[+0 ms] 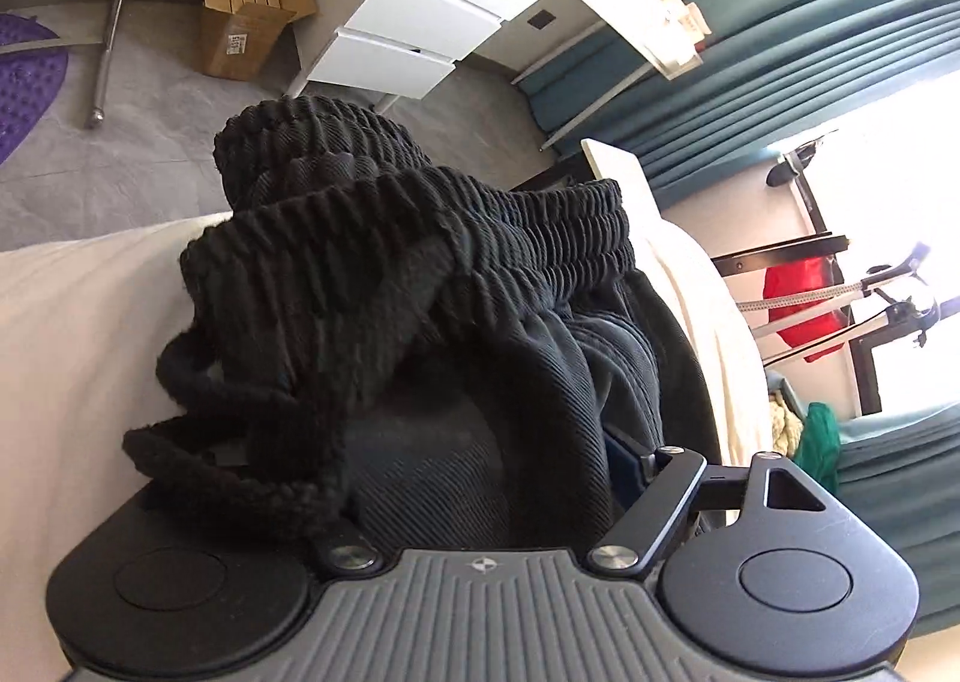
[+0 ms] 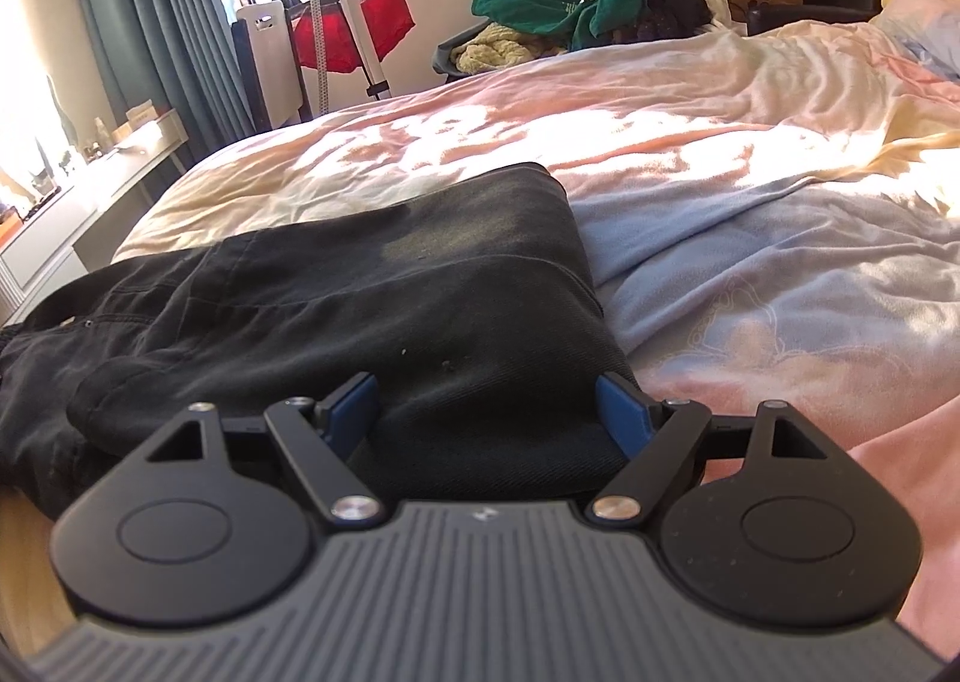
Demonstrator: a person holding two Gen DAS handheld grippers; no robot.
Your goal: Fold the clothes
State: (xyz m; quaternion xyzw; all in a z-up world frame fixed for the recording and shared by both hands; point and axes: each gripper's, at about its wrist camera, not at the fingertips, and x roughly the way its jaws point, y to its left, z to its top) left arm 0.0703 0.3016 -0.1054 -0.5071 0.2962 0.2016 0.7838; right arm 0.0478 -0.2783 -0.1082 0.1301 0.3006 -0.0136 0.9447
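The right gripper point(image 2: 489, 412) is spread wide around folded black trousers point(image 2: 372, 286) on the bed point(image 2: 720, 141); the left gripper's point(image 1: 480, 478) state cannot be told, buried at 12 o'clock by the elastic waistband point(image 1: 420, 238).

Black tool point(image 2: 486, 412) with blue pads point(image 2: 624, 412), grey ribbed housing, silver pivot screws, round black discs

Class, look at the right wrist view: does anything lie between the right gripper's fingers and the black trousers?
Nothing visible does. The right gripper is open, and the black trousers lie directly between its blue fingers on the bed.
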